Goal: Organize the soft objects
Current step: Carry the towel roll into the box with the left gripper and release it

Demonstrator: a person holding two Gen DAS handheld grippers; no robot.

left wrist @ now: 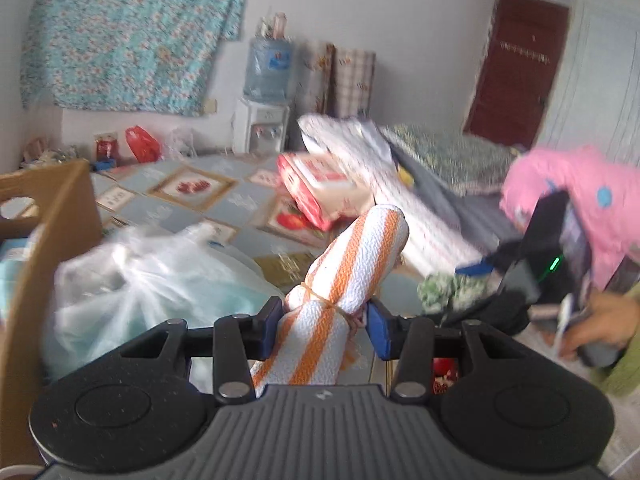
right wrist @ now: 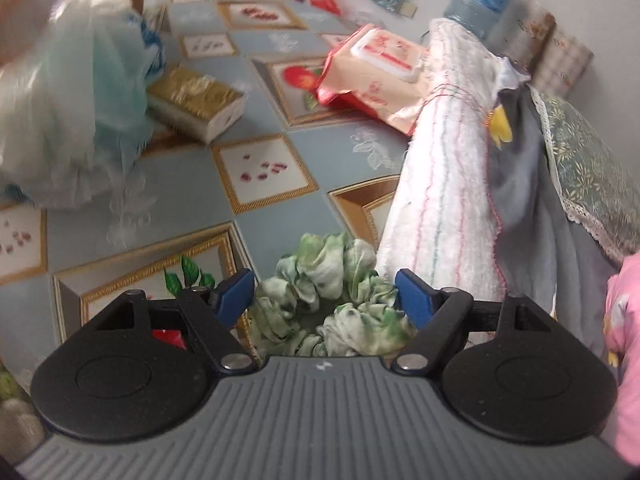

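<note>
1. The left gripper (left wrist: 326, 322) is clamped on a rolled towel (left wrist: 352, 272), white with orange stripes and tied round the middle with a thin band; the roll sticks up and away from the jaws, clear of the table.
2. The right gripper (right wrist: 325, 300) has its jaws wide, one on each side of a green and white scrunchie (right wrist: 332, 292) lying on the table (right wrist: 280, 216); the pads do not seem to press it.
3. The table wears a blue cloth patterned with gold-framed squares.
4. Just beside the scrunchie, towards the table's right edge, lies a long white rolled towel with thin coloured lines (right wrist: 448, 176), against grey fabric (right wrist: 536, 216).
5. Further back sit a red and cream pack of wipes (right wrist: 376, 68) and a gold box (right wrist: 196, 100).
6. A pale plastic bag (right wrist: 72, 112) slumps at the left edge, next to a cardboard box (left wrist: 52, 240).
7. The person's pink sleeve (left wrist: 580, 200) shows on the right.
</note>
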